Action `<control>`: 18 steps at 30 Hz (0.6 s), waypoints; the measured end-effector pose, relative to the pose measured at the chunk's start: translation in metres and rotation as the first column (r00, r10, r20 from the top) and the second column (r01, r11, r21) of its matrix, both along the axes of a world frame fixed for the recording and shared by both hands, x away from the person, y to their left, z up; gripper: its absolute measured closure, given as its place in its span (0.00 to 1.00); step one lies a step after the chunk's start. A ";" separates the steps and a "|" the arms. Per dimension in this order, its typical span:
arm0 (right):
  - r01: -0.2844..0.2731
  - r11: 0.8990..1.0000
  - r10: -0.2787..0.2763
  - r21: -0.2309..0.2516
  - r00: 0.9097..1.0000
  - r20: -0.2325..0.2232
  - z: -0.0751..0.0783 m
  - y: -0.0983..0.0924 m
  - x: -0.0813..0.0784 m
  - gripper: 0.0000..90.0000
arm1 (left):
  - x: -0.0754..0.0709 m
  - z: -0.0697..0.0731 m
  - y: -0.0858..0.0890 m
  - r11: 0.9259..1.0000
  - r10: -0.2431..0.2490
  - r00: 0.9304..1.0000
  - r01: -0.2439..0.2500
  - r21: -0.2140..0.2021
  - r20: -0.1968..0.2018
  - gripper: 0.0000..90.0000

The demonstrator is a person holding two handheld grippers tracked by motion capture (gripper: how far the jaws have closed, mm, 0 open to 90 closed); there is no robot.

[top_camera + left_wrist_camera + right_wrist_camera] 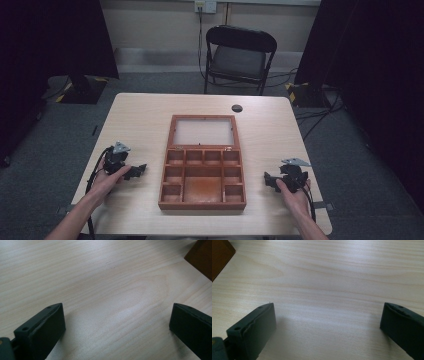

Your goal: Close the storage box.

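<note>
Bare pale wood-grain table top [140, 115] lies under both tools. The left gripper [136, 172] sits low over it, jaws spread wide with nothing between them; in the left gripper view its jaw gap [117, 322] frames only clean board, and a dark brown corner of the wooden compartment box [201, 258] shows ahead and to the far side of its outer jaw. The right gripper [270, 181] mirrors it, jaws likewise wide apart and empty, its jaw gap [328, 320] over plain table, with the box corner [219, 255] ahead beyond its other jaw.

Between the two grippers stands the open brown wooden box [202, 202], its small divided compartments empty, its glass-paned lid [204, 131] laid back flat on the table beyond them. Each gripper is well apart from the box wall, with free table in between. Behind each gripper the near table edge is close; outward of each, the side edges are near too. A small dark round grommet [237, 108] sits beyond the lid. Past the far edge a black folding chair [240, 55] stands on grey carpet.
</note>
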State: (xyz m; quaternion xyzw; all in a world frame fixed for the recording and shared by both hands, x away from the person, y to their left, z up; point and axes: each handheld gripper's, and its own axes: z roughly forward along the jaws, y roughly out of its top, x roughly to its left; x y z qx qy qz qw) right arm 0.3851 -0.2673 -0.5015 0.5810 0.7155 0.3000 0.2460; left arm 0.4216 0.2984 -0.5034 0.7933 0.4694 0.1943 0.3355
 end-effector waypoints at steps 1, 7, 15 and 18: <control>-0.001 1.000 0.001 0.000 1.000 0.000 0.000 0.000 0.000 0.00 | 0.000 0.000 0.000 1.000 0.001 1.000 -0.001 0.001 0.000 0.00; 0.005 1.000 -0.005 -0.003 1.000 0.000 0.000 0.000 0.000 0.00 | 0.000 0.000 -0.002 1.000 0.019 1.000 -0.019 -0.006 0.002 0.00; -0.038 0.999 0.038 -0.008 0.999 -0.035 0.008 0.005 0.000 0.16 | -0.003 0.005 -0.004 1.000 0.008 1.000 -0.008 0.006 -0.024 0.10; -0.059 0.998 0.058 -0.006 0.997 -0.045 0.010 0.006 0.000 0.18 | -0.004 0.007 -0.004 1.000 0.015 1.000 -0.015 0.004 -0.021 0.18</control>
